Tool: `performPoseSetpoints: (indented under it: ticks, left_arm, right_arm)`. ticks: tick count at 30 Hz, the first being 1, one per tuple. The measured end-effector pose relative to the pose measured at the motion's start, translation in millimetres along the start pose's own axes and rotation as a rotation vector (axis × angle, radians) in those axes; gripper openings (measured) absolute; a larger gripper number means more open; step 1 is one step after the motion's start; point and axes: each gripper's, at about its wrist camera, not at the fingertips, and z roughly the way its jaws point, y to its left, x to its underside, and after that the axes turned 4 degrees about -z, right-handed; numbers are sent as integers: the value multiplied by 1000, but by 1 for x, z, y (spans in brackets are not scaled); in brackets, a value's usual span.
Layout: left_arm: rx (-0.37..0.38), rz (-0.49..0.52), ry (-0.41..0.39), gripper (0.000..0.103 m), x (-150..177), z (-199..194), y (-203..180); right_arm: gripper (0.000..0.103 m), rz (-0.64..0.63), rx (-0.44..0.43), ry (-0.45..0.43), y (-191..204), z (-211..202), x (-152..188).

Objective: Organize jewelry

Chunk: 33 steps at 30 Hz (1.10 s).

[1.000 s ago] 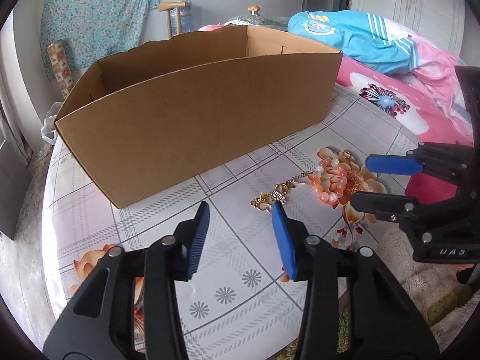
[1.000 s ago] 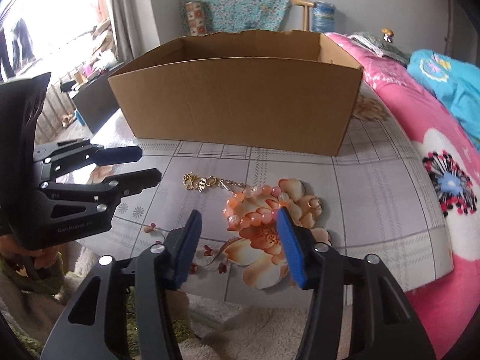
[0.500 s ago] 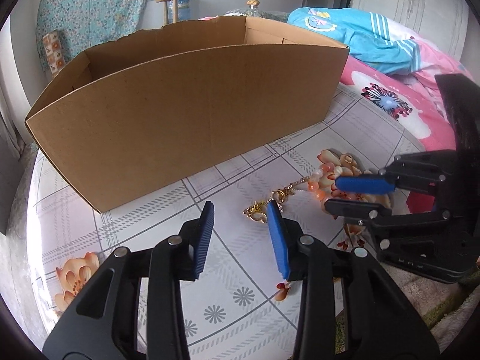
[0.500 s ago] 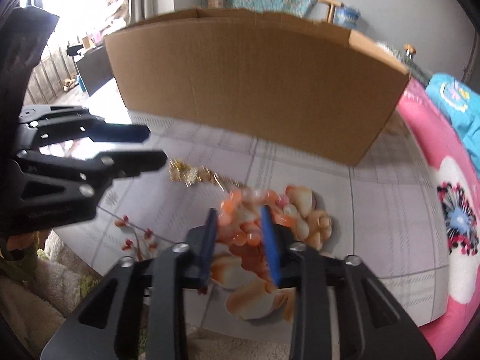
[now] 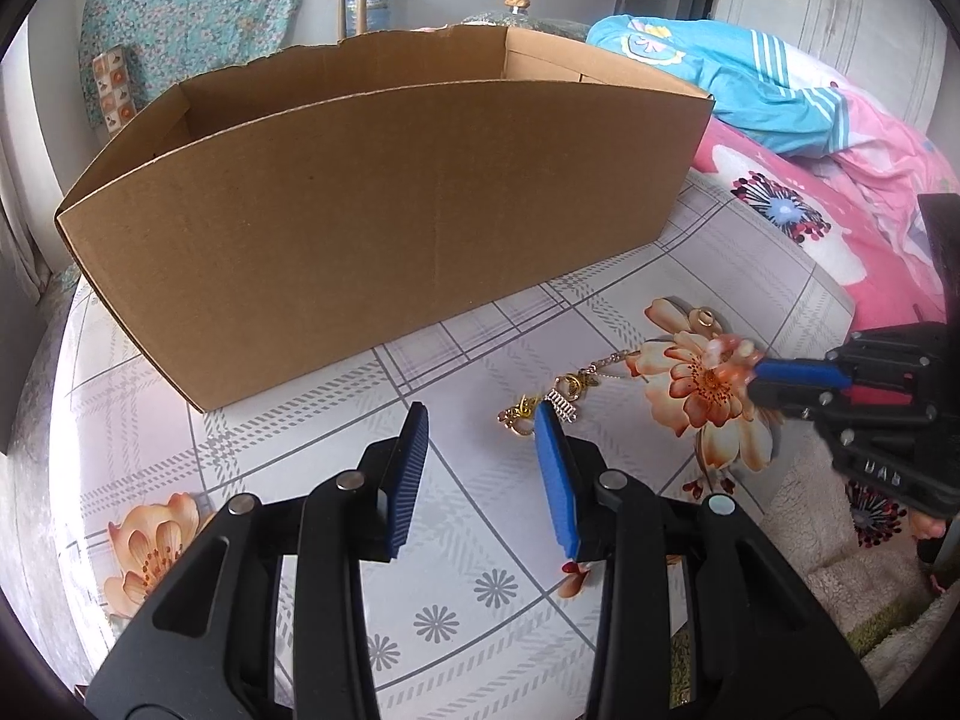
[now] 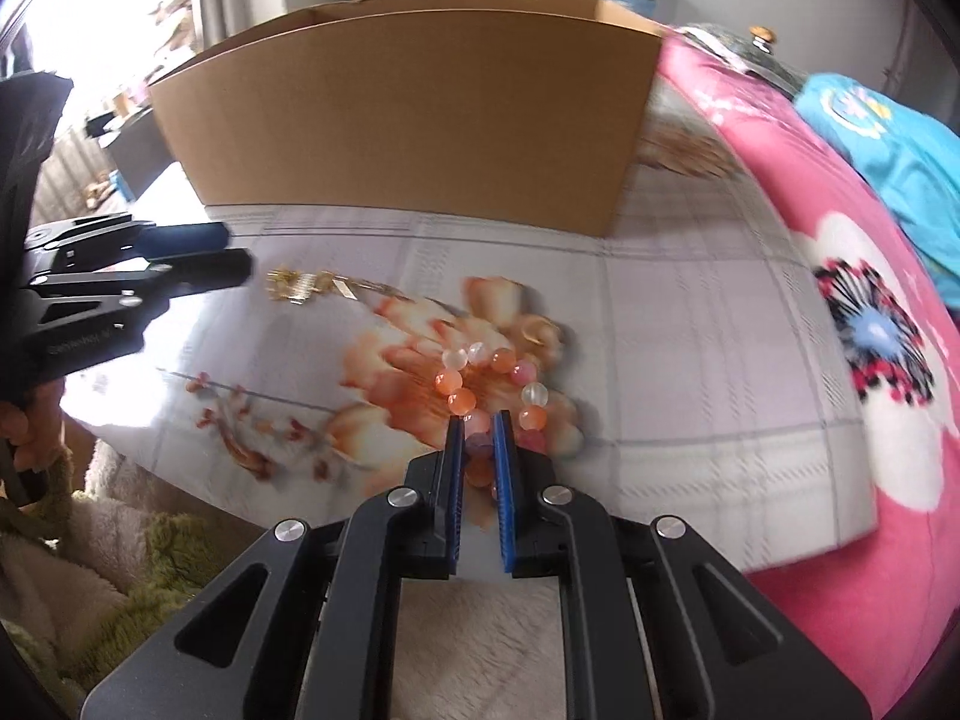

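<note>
Right wrist view: one bead bracelet (image 6: 489, 387), orange, pink and white, lies on the table (image 6: 690, 360); right claw (image 6: 478, 426) closing on its beads. One box (image 6: 408, 120). Left claw (image 5: 480, 420) stands half-open, empty.

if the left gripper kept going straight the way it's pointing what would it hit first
Probably the floral tablecloth, just short of the cardboard box. The left gripper tilts downward with nothing between its fingers; the gold chain lies just off its right fingertip. Depth is uncertain.
</note>
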Motion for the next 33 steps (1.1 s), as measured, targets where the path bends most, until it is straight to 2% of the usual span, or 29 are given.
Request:
performPoseSetpoints:
  ticks: [4, 12, 14, 18, 22, 27, 33]
  left_arm:
    - [5, -2, -3, 35, 0, -1, 0]
    - [20, 3, -1, 35, 1, -2, -1]
    - [18, 13, 2, 35, 1, -2, -2]
    - [-4, 48, 5, 35, -2, 2, -6]
    - [-38, 88, 23, 35, -6, 9, -11]
    - [-66, 107, 61, 34, -8, 22, -17]
    - [-83, 123, 69, 35, -3, 17, -15]
  right_arm:
    - [10, 60, 65, 1, -19, 5, -4]
    - [10, 134, 111, -50, -46, 25, -39]
    - [11, 159, 103, -71, -51, 25, -47]
    - [32, 163, 88, -154, -49, 9, -54]
    - [32, 135, 38, -194, -36, 0, -54]
    - [32, 136, -14, -190, -28, 5, -54]
    - [32, 141, -46, -193, -23, 5, -52]
